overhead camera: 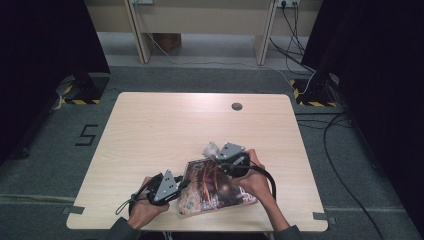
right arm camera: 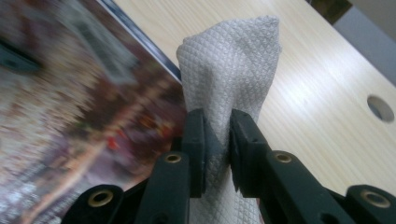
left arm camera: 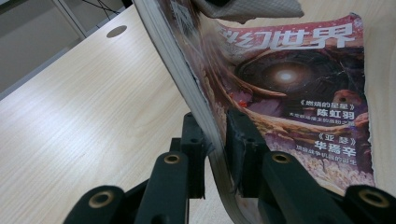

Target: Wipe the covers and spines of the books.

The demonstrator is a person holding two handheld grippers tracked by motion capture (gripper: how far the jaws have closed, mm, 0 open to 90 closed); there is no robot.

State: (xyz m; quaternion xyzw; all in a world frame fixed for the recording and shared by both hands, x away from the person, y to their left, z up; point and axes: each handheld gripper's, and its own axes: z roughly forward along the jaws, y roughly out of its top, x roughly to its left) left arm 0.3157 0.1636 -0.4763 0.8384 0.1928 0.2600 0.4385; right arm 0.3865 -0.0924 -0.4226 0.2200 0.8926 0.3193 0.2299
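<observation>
Low in the high view, the floppy magazine [overhead camera: 216,187] on the table [overhead camera: 165,130] is clamped at its edge by the left gripper [left arm camera: 215,140] and sags. Just above, the soft cloth [right arm camera: 229,70], probably for wiping, is pinched in the right gripper [right arm camera: 217,135].

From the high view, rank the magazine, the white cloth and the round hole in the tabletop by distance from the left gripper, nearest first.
1. Magazine: clamped in the left gripper, just to its right.
2. White cloth: farther up and right, held by the right gripper at the magazine's far edge.
3. Round hole: farthest, near the table's far edge.
</observation>
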